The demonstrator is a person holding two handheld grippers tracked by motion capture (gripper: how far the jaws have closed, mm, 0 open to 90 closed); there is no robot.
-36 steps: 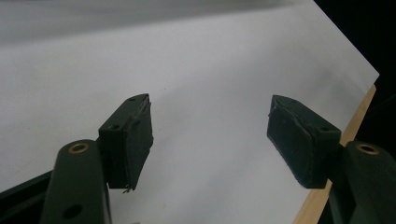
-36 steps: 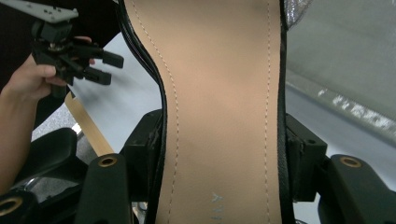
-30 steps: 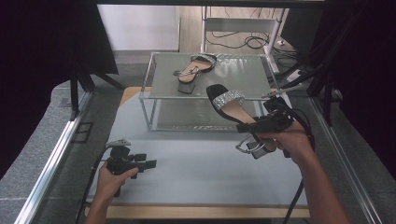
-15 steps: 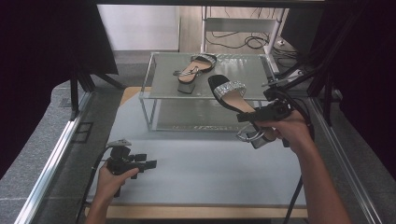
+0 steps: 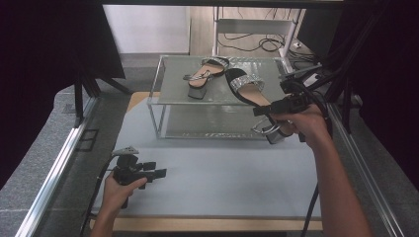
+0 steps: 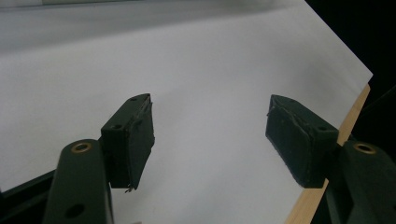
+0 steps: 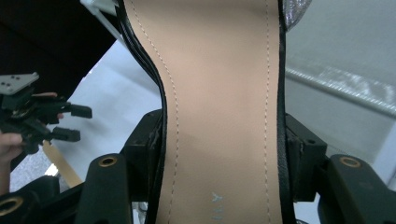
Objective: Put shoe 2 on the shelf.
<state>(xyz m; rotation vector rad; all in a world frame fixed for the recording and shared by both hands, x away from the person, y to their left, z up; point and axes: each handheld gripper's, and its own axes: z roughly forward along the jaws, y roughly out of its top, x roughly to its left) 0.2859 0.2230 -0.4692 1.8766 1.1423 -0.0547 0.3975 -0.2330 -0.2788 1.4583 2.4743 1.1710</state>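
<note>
Noted right gripper clamped across the waist of a black sandal, pads pressing both sole edges in the right gripper view. Carried above the front right corner of the glass shelf rack, rhinestone toe strap forward over the top tier, silver block heel hanging below the hand, clear of the table.

Risks, as judged:
- Gripped on narrow sole edges only, with the long toe end unsupported; could pivot or slide out between the pads if tilted or jolted.
- Heel hung lower than the top tier; could catch the rack's front rail if pushed forward without more lift.
- Toe aimed toward the matching sandal already lying on the top tier; could nudge or overlap it if set down too far left.
- Loose ankle strap near the heel; might snag on the rail.

Pose: right forearm stretched forward from the lower right, hand raised, gripper pointing left and toward the rack. Left gripper held low over the near left of the white mat, pointing right, jaws apart with nothing between them.
</note>
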